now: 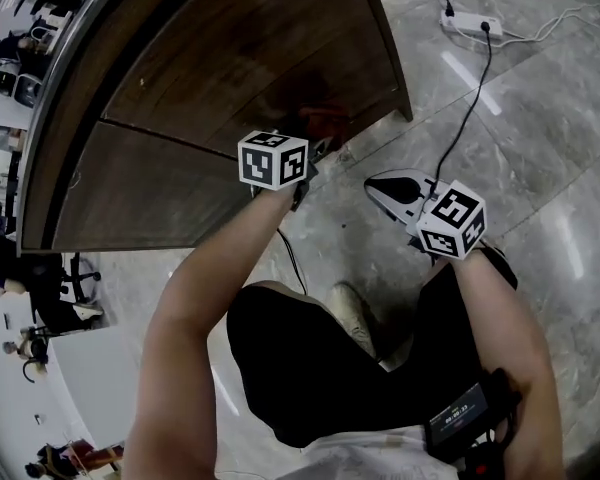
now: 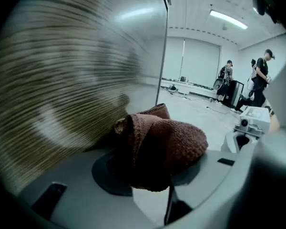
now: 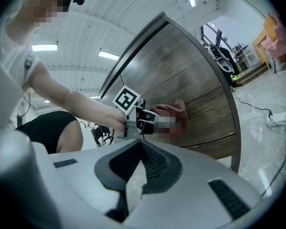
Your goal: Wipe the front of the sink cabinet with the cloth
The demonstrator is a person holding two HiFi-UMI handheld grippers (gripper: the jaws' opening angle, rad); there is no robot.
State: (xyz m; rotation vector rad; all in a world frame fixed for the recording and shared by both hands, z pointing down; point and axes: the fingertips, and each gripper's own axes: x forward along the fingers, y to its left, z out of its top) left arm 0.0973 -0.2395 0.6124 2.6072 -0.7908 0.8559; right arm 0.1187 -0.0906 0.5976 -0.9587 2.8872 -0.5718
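The dark wooden sink cabinet front [image 1: 230,78] fills the upper left of the head view. My left gripper [image 1: 305,158] is shut on a reddish-brown cloth [image 1: 320,123] and holds it against the wood near the cabinet's lower edge. In the left gripper view the bunched cloth [image 2: 167,137] sits between the jaws of the left gripper [image 2: 155,171], with blurred wood grain [image 2: 57,85] close at the left. My right gripper [image 1: 398,190] hangs over the floor to the right, shut and empty. In its own view the right gripper [image 3: 139,163] faces the cloth [image 3: 174,109] on the cabinet [image 3: 200,89].
A white power strip [image 1: 470,21] lies on the grey marble floor at the top right, with a black cable [image 1: 473,103] running toward me. My shoe [image 1: 355,313] stands below the grippers. People [image 2: 260,78] stand far back in the room.
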